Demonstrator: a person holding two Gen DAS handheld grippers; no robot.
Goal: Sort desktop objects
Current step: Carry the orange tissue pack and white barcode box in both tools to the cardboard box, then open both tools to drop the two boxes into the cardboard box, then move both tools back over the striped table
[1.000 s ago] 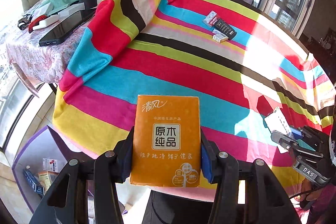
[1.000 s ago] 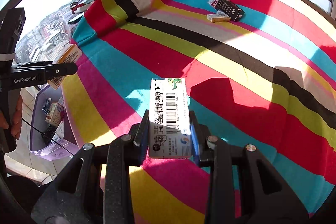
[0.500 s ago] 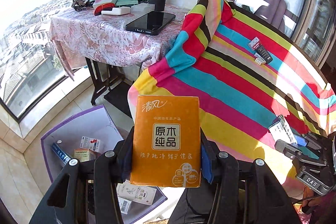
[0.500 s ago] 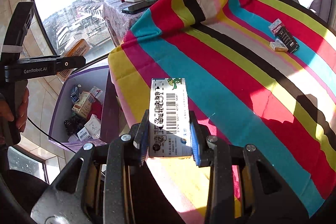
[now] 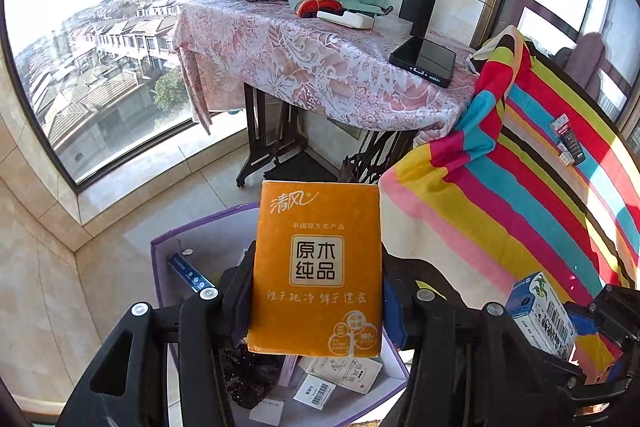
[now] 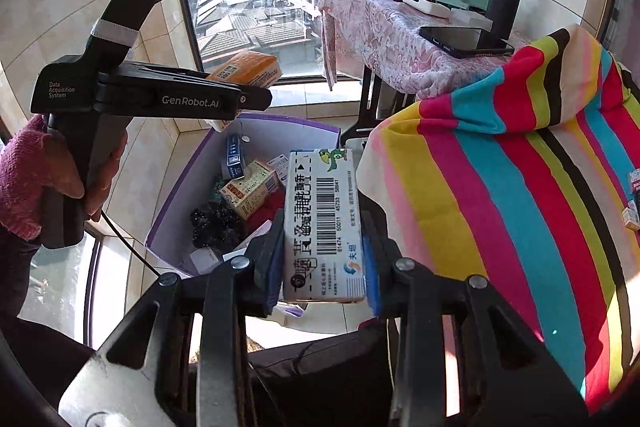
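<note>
Orange tissue pack (image 5: 316,267) clamped in left gripper (image 5: 316,291), white barcode carton (image 6: 322,223) clamped in right gripper (image 6: 322,267), both half-closed, above open purple bin (image 6: 180,187); striped table edge (image 6: 400,155) just beside, bare floor left.

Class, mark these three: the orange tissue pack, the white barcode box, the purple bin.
orange tissue pack (image 5: 316,267), left wrist view, front label.
white barcode box (image 6: 324,227), right wrist view, barcode face.
purple bin (image 6: 276,131), right wrist view, far inner wall.
</note>
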